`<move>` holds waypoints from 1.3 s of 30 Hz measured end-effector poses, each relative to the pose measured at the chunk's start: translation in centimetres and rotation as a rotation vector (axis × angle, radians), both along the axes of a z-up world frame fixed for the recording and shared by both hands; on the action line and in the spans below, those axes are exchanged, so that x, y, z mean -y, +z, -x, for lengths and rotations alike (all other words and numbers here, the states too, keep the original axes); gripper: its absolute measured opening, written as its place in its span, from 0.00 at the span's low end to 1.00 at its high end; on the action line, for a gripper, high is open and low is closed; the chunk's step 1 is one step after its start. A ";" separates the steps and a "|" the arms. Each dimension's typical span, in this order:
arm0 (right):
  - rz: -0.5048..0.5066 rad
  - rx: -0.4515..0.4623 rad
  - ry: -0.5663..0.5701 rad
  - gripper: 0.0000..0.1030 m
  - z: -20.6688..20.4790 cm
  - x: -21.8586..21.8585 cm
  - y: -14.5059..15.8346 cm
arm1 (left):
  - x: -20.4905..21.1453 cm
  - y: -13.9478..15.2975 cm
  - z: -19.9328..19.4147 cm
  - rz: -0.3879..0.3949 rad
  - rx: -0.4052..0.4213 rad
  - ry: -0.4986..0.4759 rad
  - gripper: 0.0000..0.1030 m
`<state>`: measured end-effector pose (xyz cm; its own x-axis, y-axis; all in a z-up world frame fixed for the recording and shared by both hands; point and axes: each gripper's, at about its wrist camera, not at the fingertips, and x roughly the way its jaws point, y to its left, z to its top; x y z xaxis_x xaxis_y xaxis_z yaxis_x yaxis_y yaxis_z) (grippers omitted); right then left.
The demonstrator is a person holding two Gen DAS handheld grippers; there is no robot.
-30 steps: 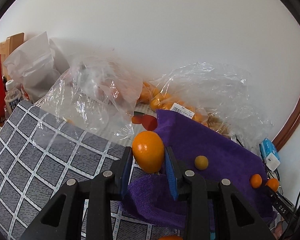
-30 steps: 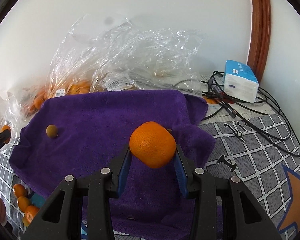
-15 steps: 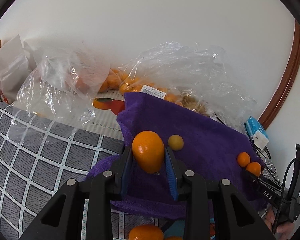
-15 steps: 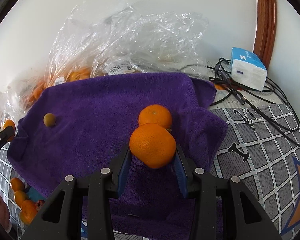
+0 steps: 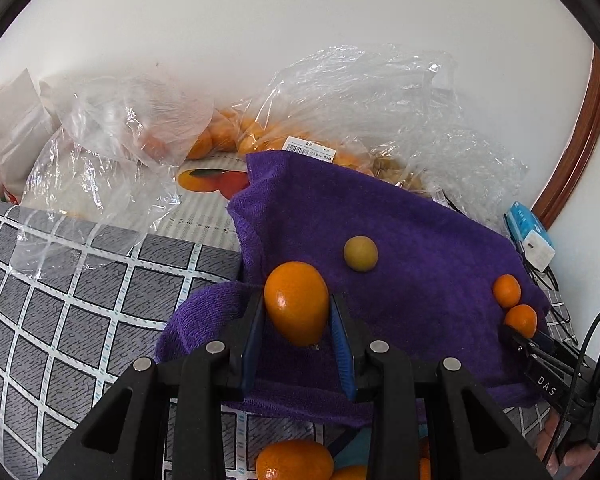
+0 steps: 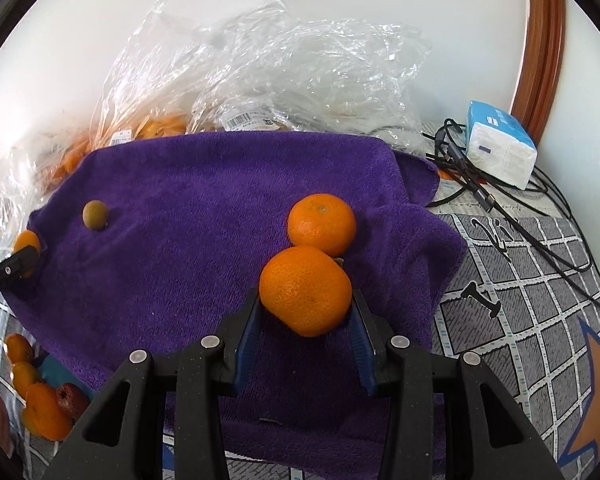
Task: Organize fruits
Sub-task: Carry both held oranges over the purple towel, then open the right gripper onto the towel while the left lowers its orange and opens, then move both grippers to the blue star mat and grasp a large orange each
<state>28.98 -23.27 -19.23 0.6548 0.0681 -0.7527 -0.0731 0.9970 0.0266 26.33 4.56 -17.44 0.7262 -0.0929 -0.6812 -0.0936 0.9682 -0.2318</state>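
Legibly: "DAS" on right gripper (image 5: 518, 334) body, clamped on mandarin (image 6: 305, 290); left gripper (image 5: 297, 322) clamped on smooth orange (image 5: 296, 302); barcode label (image 5: 309, 149) unreadable.

Left gripper (image 5: 298, 346): matte black, finely speckled plastic frame; two angled arms each side with triangular cut-outs; four round silver screw heads in a row; blue ribbed pads (image 5: 342, 354) lining the inner faces of both fingers.

Right gripper (image 6: 305, 338): same build, with black speckled frame, four silver screws and blue ribbed pads (image 6: 245, 354). In the left wrist view its side bears white lettering "DAS", with a thin black cable looping beside it.

Hands: bare skin, pinkish, only slivers visible at the frame edges.
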 end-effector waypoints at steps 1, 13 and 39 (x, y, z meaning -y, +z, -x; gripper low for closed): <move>0.003 0.002 0.003 0.43 0.0 -0.1 0.0 | 0.0 0.0 0.0 -0.008 -0.003 0.003 0.30; -0.014 0.039 0.004 0.64 0.5 -0.2 0.6 | 0.5 0.0 0.0 -0.049 -0.006 0.010 0.30; -0.042 0.097 -0.058 0.63 4.9 0.8 6.3 | -1.1 5.7 3.2 -0.022 0.199 0.067 0.47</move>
